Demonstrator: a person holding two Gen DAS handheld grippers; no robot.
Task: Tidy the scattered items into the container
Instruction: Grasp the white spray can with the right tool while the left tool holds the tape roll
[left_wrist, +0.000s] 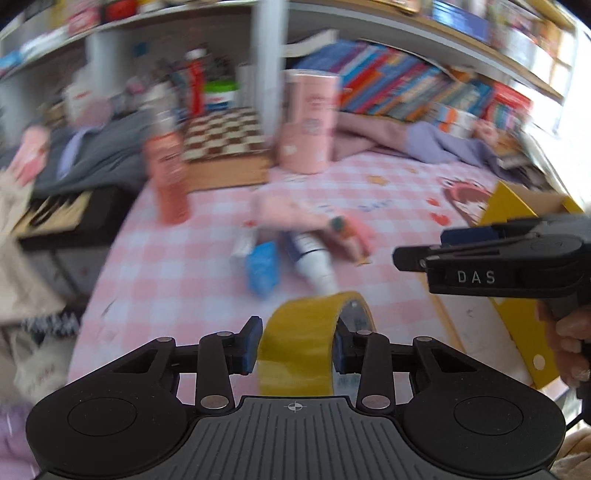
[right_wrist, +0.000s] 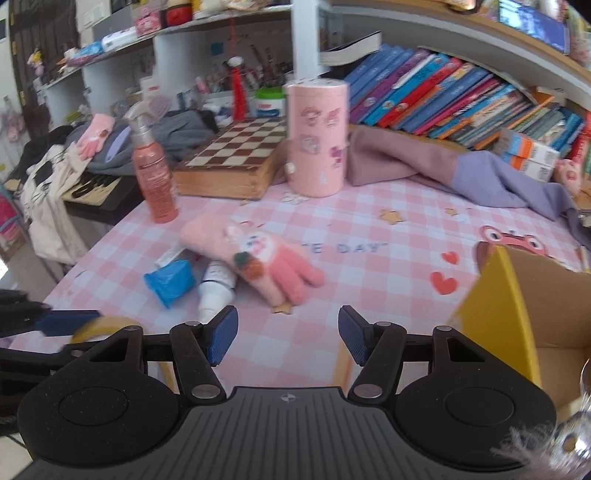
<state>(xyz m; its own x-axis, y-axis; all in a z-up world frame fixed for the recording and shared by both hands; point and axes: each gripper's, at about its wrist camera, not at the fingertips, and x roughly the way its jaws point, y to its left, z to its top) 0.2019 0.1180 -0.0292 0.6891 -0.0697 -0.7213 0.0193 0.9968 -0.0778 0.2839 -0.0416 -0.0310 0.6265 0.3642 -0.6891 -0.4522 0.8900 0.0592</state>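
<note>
My left gripper (left_wrist: 294, 345) is shut on a roll of yellow tape (left_wrist: 295, 347), held above the pink checked tablecloth (left_wrist: 177, 266); the roll also shows at the left edge of the right wrist view (right_wrist: 99, 326). My right gripper (right_wrist: 287, 339) is open and empty over the table; it shows side-on in the left wrist view (left_wrist: 417, 254). A pink glove (right_wrist: 258, 260), a blue packet (right_wrist: 170, 282) and a white tube (right_wrist: 216, 291) lie together mid-table. The yellow cardboard box (right_wrist: 495, 314) stands open at the right.
An orange spray bottle (right_wrist: 153, 177), a wooden chessboard box (right_wrist: 232, 162) and a tall pink canister (right_wrist: 317, 140) stand at the back. Purple cloth (right_wrist: 480, 181) lies back right below shelves of books (right_wrist: 443, 96). The table's left edge drops to bags and clothes.
</note>
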